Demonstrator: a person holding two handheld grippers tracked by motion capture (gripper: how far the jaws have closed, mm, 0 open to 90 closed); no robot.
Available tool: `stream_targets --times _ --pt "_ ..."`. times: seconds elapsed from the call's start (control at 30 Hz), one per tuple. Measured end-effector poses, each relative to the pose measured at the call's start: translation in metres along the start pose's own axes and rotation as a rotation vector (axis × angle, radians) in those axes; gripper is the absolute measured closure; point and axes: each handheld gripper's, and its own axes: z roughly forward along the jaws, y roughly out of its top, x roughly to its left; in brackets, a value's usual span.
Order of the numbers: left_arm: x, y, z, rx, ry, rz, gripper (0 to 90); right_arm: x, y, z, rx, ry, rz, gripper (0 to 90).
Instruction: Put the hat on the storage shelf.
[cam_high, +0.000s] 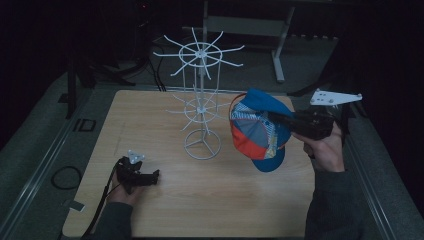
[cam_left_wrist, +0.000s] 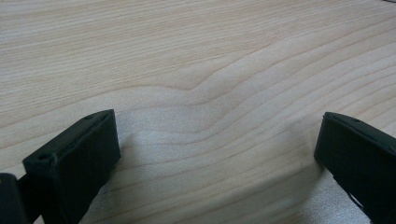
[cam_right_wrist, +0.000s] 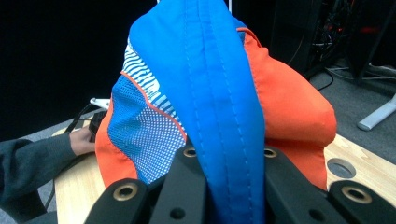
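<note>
A blue and orange cap (cam_high: 257, 132) with a mesh panel hangs in the air to the right of a white wire rack (cam_high: 201, 107) that stands upright on the wooden table (cam_high: 200, 205). My right gripper (cam_high: 278, 119) comes in from the right and is shut on the cap; in the right gripper view its black jaws pinch a blue stitched band of the cap (cam_right_wrist: 219, 116). The cap's side sits close to the rack's lower ring of prongs. My left gripper (cam_high: 154, 175) rests low at the table's front left, and its jaws (cam_left_wrist: 217, 149) stand wide apart over bare wood.
The rack has two rings of thin prongs and a round wire base (cam_high: 202, 145). A metal desk frame (cam_high: 278, 55) stands on the floor behind the table. A cable loop (cam_high: 65, 176) lies on the floor at the left. A round hole (cam_right_wrist: 341, 168) is cut in the tabletop.
</note>
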Motion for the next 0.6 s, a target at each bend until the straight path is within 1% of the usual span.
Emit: stream_targets --times 0.23,0.43,0.6 --pt "0.0000 0.0000 0.0000 0.000 0.000 0.000 0.2 0.0004 0.0041 0.0006 -0.012 0.000 -0.003 88.2" --pt "0.0000 0.0000 0.0000 0.000 0.000 0.000 0.2 0.0001 0.0055 -0.0021 -0.038 0.001 -0.001 88.2" --pt "0.0000 0.0000 0.0000 0.000 0.000 0.000 0.2 0.0000 0.0083 -0.0044 -0.049 -0.008 0.000 88.2"
